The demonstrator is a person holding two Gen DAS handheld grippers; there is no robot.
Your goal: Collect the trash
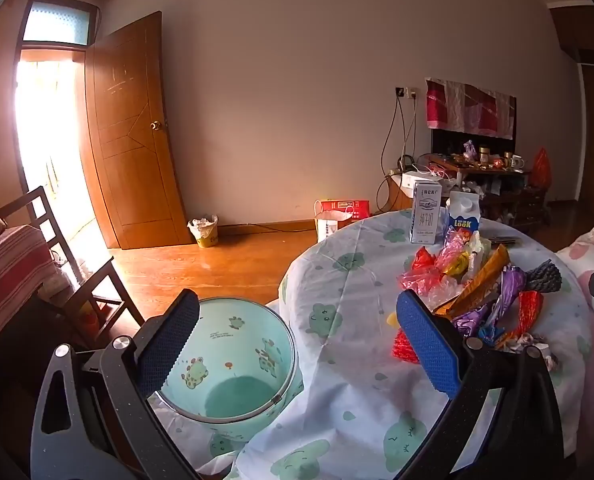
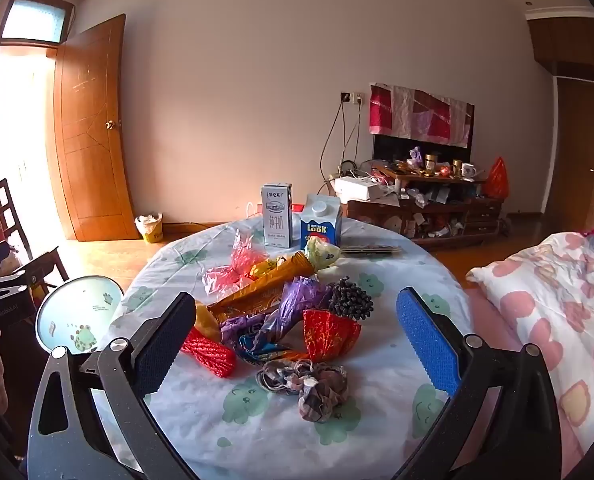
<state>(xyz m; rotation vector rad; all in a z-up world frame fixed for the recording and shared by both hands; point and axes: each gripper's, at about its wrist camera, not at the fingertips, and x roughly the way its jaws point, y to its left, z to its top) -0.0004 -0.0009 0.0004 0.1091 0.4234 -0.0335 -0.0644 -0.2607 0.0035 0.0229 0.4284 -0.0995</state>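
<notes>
A pile of wrappers (image 2: 281, 304) lies mid-table on the frog-print cloth (image 2: 257, 432): red foil pieces (image 2: 209, 352), an orange wrapper (image 2: 269, 284), purple foil, a dark bumpy piece (image 2: 351, 300) and a crumpled brown wrapper (image 2: 309, 384) nearest. My right gripper (image 2: 297, 340) is open and empty, its jaws spread around the pile from just above. My left gripper (image 1: 297, 336) is open and empty, above the mint frog-print bin (image 1: 233, 364) at the table's left edge; the pile (image 1: 481, 288) lies to its right. The bin also shows in the right wrist view (image 2: 77, 312).
Two cartons, a grey-white one (image 2: 276, 216) and a blue "Look" one (image 2: 321, 220), stand at the table's far side. A wooden chair (image 1: 57, 256) stands left, a bed with pink bedding (image 2: 557, 300) right. A cluttered low cabinet (image 2: 425, 200) and a small yellow bin (image 1: 205, 230) stand by the wall.
</notes>
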